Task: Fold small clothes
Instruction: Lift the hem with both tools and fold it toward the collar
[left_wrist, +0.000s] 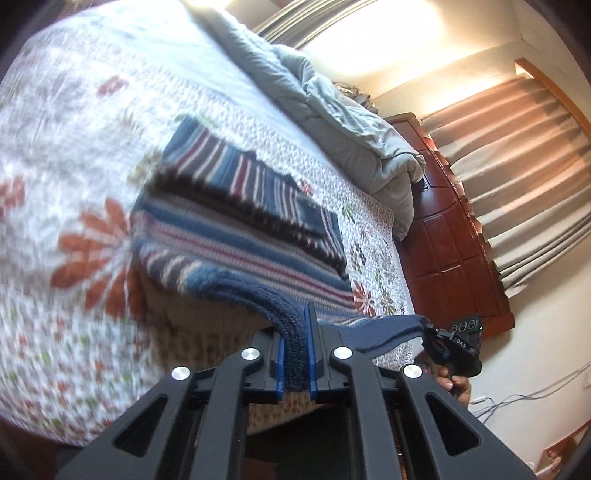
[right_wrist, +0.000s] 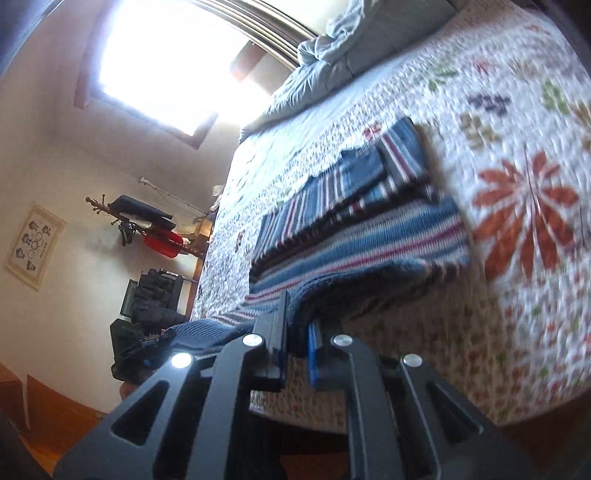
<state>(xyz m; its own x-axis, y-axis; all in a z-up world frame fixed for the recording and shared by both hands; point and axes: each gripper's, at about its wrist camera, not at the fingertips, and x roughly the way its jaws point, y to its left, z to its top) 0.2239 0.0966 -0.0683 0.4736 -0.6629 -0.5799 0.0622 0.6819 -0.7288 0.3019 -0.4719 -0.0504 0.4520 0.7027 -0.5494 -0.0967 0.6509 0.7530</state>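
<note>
Left wrist view
Surface: a bed under a white quilt printed with orange and green flowers; the print is blurred.
Bedding: a grey-blue duvet lies bunched along the far side of the bed.
Room: a dark red wooden headboard stands at the bed's end, pale pleated curtains hang beyond it, and cables trail along the wall below.
Garment: a blue knitted striped sweater lies partly folded on the quilt, its sleeves laid over the body.
Left tool: clamped on the sweater's ribbed navy hem, which runs up between the blue pads.
Right tool: seen at right, held by a hand, gripping the same hem farther along; the hem hangs stretched between the two tools, raised off the quilt.

Right wrist view
Surface: the same flowered quilt, with the duvet at the far end.
Room: a bright window, a framed picture on the wall, a rack with dark and red clothes.
Garment: the sweater lies just ahead of the tool.
Right tool: closed on the navy hem, which drapes over its left finger.
Left tool: dark and indistinct at left, at the hem's other end.
</note>
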